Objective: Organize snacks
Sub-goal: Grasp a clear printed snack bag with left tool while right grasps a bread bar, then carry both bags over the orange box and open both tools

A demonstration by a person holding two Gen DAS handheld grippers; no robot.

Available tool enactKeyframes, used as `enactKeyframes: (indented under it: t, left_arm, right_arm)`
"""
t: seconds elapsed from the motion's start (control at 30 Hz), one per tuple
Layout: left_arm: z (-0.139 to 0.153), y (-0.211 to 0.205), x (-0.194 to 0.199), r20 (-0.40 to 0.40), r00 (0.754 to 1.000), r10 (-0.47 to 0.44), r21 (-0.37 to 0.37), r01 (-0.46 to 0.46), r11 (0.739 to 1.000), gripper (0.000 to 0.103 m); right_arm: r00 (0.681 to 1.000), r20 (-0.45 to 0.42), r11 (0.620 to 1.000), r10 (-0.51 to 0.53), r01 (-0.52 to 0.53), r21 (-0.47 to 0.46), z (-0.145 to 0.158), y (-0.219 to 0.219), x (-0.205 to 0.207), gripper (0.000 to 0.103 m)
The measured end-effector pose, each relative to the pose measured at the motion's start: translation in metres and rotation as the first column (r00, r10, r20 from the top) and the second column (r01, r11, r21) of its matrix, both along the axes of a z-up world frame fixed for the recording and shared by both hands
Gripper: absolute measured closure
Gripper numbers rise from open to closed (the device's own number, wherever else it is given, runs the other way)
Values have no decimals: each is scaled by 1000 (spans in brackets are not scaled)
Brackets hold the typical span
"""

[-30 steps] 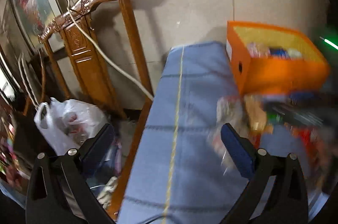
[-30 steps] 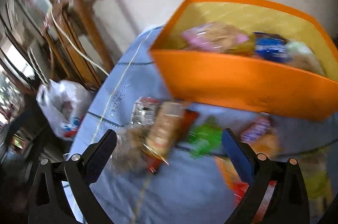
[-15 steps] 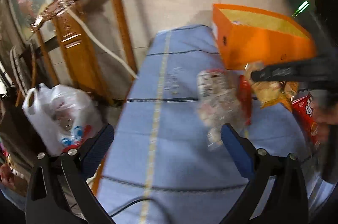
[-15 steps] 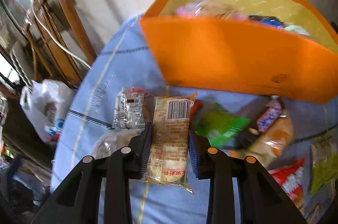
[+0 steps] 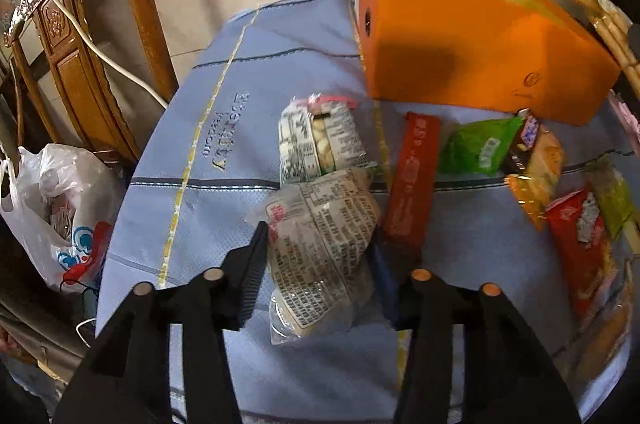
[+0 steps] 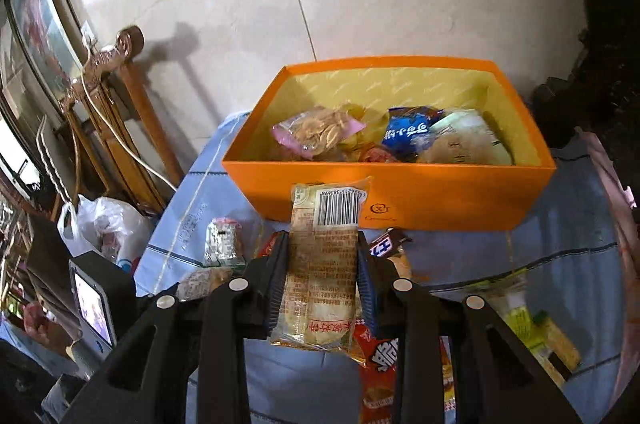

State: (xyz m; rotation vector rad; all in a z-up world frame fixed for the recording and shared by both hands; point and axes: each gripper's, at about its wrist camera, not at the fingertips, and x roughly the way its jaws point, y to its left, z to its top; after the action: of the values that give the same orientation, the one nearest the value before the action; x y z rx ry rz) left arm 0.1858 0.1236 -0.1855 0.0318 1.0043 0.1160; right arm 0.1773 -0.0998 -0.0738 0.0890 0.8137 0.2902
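An orange box (image 6: 440,199) with a yellow lining stands at the back of the blue tablecloth (image 5: 224,183) and holds several snack packs. My right gripper (image 6: 322,276) is shut on a tan barcoded snack pack (image 6: 320,264), held above the table in front of the box. My left gripper (image 5: 318,264) has its jaws around a clear pack with black print (image 5: 320,256) lying on the cloth. A second printed pack (image 5: 320,139), a red bar (image 5: 412,183) and a green pack (image 5: 480,147) lie between it and the box (image 5: 460,55).
More snack packs lie at the right of the cloth (image 5: 580,236). A carved wooden chair (image 5: 80,35) with a white cable stands to the left beyond the table edge, with a white plastic bag (image 5: 60,207) below it.
My right gripper closed on the tan pack and lifted it toward the box. My left gripper came down onto the printed pack and narrowed around it.
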Motion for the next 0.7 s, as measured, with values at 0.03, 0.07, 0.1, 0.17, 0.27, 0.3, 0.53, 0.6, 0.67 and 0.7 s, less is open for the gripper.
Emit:
enactKeyframes:
  t: [0.03,0.07,0.1,0.17,0.27,0.3,0.53,0.6,0.67,0.7]
  left_arm:
    - [6,-1,-3,9,1000,-4,10,4,1000,59]
    - [13,-1,-7,22,1000,-6,18,6,1000,60]
    - [19,-2,-11,35,999,-5,19,5,1000,60]
    - [40,-1,-19,70,998,-6,1,6,1000,60]
    - [70,-5,-27,131,991,-23,3,22,1000,60]
    - [78,-8,-26,146,989,-26,-2,27,1000,60]
    - [138,-47,-1,273,957,-94,-19,103,994,59]
    - [150,-58,12,305,946,-109,-15,119,993,59]
    - [162,-69,28,336,934,-120,-8,130,991,59]
    - [167,-72,37,346,930,-120,-6,131,991,59]
  right_arm:
    - [1000,8,1000,0,0,-4,3,-1,-3,71]
    - [1000,18,1000,1,-1,-6,6,-2,-6,71]
    - [1000,26,1000,3,-3,-6,10,-4,-9,71]
    - [999,39,1000,4,-4,-13,15,-5,-14,71]
    - [998,62,1000,4,-3,-20,24,-9,-19,71]
    - [998,67,1000,5,-4,-20,27,-11,-20,71]
    - [989,144,998,-31,38,-48,56,-37,-13,71]
    - [984,174,997,-50,58,-46,68,-47,-5,71]
    - [976,207,995,-71,84,-51,79,-57,5,71]
    - [971,224,994,-83,97,-53,84,-62,12,71]
